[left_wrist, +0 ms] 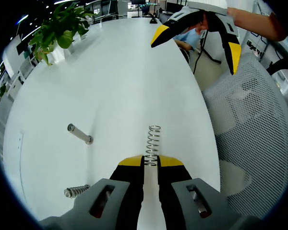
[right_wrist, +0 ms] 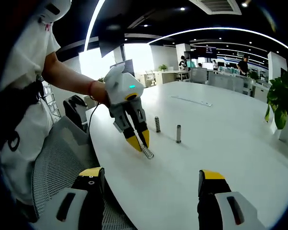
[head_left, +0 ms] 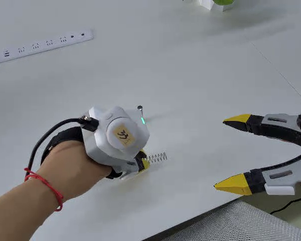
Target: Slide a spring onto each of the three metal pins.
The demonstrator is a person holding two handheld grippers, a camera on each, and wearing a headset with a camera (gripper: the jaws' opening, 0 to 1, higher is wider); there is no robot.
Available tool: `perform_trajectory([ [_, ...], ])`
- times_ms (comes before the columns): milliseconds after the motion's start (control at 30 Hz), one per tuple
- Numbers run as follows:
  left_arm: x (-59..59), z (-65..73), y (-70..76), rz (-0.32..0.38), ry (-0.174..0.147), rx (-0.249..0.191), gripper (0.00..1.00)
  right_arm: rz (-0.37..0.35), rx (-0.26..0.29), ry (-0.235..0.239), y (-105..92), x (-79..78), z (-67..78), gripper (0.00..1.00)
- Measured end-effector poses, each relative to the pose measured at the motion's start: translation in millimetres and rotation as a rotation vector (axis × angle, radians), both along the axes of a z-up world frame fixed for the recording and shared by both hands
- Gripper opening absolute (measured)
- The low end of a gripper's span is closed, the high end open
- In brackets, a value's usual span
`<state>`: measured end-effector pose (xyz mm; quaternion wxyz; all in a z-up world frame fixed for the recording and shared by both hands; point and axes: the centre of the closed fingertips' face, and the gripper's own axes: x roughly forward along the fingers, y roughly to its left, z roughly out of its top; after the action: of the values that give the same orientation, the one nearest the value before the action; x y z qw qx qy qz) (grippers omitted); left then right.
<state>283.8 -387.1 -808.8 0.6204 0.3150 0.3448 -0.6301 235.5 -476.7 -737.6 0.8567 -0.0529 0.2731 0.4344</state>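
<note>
White tabletop (head_left: 190,75) with two upright pins; all places are given from the bare pin (right_wrist: 178,133). Just beside the bare pin stands the sprung pin (right_wrist: 157,124), which already wears its coil. My left tongs (head_left: 144,163) are pinched tight on one end of a loose spring (head_left: 157,157), low over the table and near the bare pin, on the sprung pin's side of it. The loose spring's long axis runs straight out along the jaws, free end ahead of the tips and lying close to level, whereas the bare pin's axis is upright. In the left gripper view the bare pin sits off to the left of the spring's free end. My right tongs (right_wrist: 152,173) are spread wide, carry nothing, and hang well apart from the bare pin, farther from it than the left tongs. Judgement: the left tongs are both the nearer and the loaded pair. The coming move appears to call for tipping the spring until its axis matches the pin's, carrying its open end over the pin's top, then lowering it.
</note>
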Motion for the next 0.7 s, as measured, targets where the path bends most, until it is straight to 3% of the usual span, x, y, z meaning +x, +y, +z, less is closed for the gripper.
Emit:
perform_trajectory([
  [233, -3.5, 38.6, -2.2, 0.066, 0.005, -0.150, 0.06, 0.017, 0.035, -0.019, 8.9, 9.8, 22.9, 0.77],
  [267, -4.8, 46.5, -4.2, 0.073, 0.007, -0.189, 0.06, 0.021, 0.043, -0.025, 11.5, 11.4, 27.6, 0.76],
  [400, -7.1, 67.5, -2.4, 0.121, 0.027, -0.277, 0.06, 0.054, 0.047, -0.039, 21.7, 15.3, 41.1, 0.74],
  [500, -8.4, 77.0, 4.9, 0.138, 0.020, -0.299, 0.06, 0.087, 0.046, -0.040, 31.1, 17.1, 49.7, 0.72],
  [700, -17.2, 102.8, 15.0, 0.156, 0.027, -0.405, 0.06, 0.172, 0.043, -0.047, 56.4, 18.9, 67.5, 0.65],
])
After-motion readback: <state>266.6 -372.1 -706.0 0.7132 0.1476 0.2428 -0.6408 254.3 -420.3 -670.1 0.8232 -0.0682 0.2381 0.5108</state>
